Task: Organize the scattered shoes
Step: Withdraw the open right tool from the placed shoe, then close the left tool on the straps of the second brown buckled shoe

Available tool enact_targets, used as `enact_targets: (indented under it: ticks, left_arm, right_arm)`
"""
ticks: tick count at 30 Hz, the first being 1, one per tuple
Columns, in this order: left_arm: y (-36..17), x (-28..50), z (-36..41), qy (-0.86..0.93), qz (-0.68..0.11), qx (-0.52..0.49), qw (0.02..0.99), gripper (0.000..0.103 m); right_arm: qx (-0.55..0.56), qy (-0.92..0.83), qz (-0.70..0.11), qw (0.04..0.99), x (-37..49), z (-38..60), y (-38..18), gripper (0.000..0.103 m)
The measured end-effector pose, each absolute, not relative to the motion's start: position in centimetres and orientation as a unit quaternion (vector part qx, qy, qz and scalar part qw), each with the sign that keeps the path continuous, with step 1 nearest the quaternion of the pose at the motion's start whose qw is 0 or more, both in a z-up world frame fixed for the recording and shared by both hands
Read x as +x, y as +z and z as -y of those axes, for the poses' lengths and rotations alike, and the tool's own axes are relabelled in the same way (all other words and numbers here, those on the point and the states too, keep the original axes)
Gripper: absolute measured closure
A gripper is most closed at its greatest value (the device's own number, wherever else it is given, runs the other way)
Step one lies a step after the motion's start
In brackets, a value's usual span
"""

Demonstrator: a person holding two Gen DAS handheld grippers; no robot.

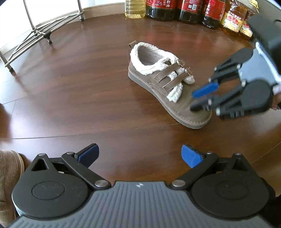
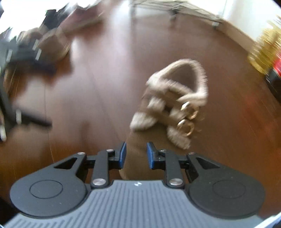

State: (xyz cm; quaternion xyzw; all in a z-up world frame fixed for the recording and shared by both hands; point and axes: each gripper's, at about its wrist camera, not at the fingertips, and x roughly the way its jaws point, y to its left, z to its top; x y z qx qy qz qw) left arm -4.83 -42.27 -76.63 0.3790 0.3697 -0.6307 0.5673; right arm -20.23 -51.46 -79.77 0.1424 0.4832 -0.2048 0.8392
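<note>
A brown suede shoe (image 1: 168, 84) with white fleece lining and two buckled straps rests on the dark wood floor, toe toward the right. My right gripper (image 1: 198, 98) hovers at its toe, fingers a narrow gap apart. In the blurred right wrist view the shoe (image 2: 168, 108) stretches away, its toe showing behind the gap of the right gripper (image 2: 136, 152). My left gripper (image 1: 140, 154) is wide open and holds nothing, well short of the shoe. A second brown shoe (image 1: 8, 171) shows at the lower left edge, and blurred beside the left gripper (image 2: 52, 43).
A metal shoe rack (image 1: 43, 33) stands at the back left against the wall, also the rack (image 2: 175, 7) in the right wrist view. Several oil bottles (image 1: 175, 10) line the back wall. Bare floor (image 1: 79, 96) lies between rack and shoe.
</note>
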Motion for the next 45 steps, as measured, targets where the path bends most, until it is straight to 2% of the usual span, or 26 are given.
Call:
enact_targets:
  ticks: [10,15,22,29,33,35,38,45]
  left_arm:
    - [-76.4,-3.9,40.9,-0.619,-0.379,0.376,0.575,0.002]
    - [-74.8,-0.6,36.7,-0.595,-0.393,0.382,0.588,0.002]
    - [-73.5,5.3,26.8,-0.486,-0.433,0.386,0.653,0.002]
    - [-74.1,9.4,16.5,-0.378,-0.454,0.333,0.735,0.002]
    - [-73.3,12.1,13.4,-0.387,-0.441,0.288,0.757,0.002]
    - [-73.1,13.6,12.7,-0.416,-0.417,0.306,0.748,0.002]
    - [-73.1,16.1,12.2,-0.455,-0.384,0.351,0.723,0.011]
    - [-74.0,23.5,12.0,-0.519,-0.425,0.369,0.643,0.042]
  right_arm:
    - [0.171,-0.254,-0.479,0.823,-22.0,53.2,-80.2,0.081]
    - [0.167,-0.246,-0.475,0.828,-21.2,52.5,-79.3,0.077]
    - [0.149,-0.069,-0.464,0.870,-12.0,47.2,-77.7,0.077]
    - [0.106,0.069,-0.467,0.875,-2.4,39.6,-77.6,0.076]
    - [0.081,0.110,-0.470,0.872,0.8,35.3,-77.2,0.070]
    - [0.069,0.118,-0.474,0.870,2.4,34.5,-77.0,0.066]
    - [0.058,0.128,-0.480,0.866,4.0,33.1,-76.9,0.061]
    - [0.055,0.104,-0.516,0.849,5.0,32.1,-78.9,0.059]
